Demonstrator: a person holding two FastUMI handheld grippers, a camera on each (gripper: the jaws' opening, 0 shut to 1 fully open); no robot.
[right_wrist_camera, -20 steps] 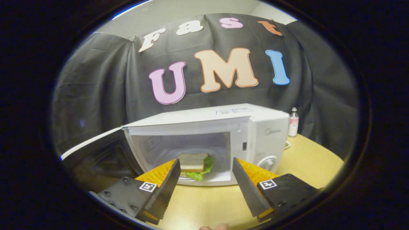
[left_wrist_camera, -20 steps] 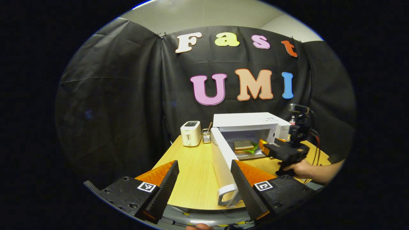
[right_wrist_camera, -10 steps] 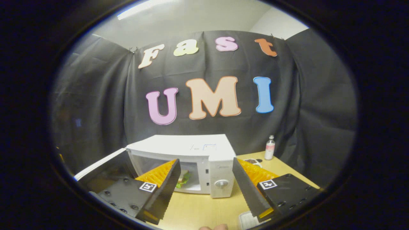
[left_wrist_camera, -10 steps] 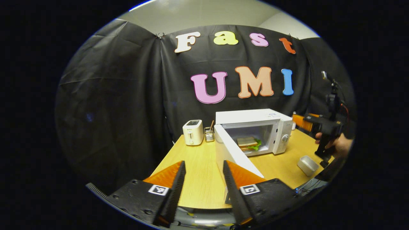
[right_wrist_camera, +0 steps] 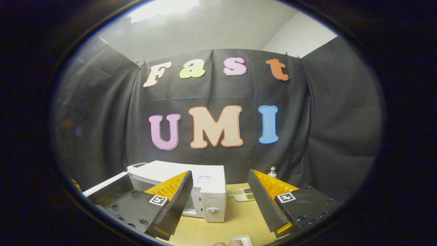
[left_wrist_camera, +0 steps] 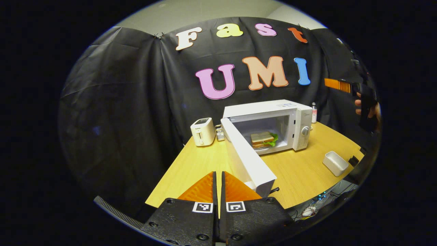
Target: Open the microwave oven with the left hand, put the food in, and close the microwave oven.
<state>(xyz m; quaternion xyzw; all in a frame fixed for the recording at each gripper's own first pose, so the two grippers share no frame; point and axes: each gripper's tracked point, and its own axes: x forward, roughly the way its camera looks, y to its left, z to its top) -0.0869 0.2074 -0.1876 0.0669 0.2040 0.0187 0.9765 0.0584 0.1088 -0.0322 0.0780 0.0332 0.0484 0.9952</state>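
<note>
Closing fully over the last second, the left gripper (left_wrist_camera: 218, 181) now has its two orange fingers pressed together with nothing between them, where a second ago they stood wide apart near the door's handle. In the left gripper view, the microwave oven (left_wrist_camera: 273, 123) sits ahead and a little right of the fingertips, on the wooden table (left_wrist_camera: 191, 164). Its door (left_wrist_camera: 247, 160) swings out toward the tool, its free end just right of the fingertips. The sandwich (left_wrist_camera: 262, 138) lies inside the cavity. The right gripper (left_wrist_camera: 336, 84), once low beside the cavity, is now raised far off to the upper right, held by a hand (left_wrist_camera: 367, 111). A toaster (left_wrist_camera: 202, 132) stands ahead to the left, and a small white tray (left_wrist_camera: 335, 163) lies to the right.

In the right gripper view, the camera has lifted and drawn back: the right gripper (right_wrist_camera: 218, 196) is spread wide and empty, with the microwave oven (right_wrist_camera: 191, 188) low between and left of its fingers.

Judging from this, the food is placed and only closing the door remains, likely by a push from the shut left fingers.
</note>
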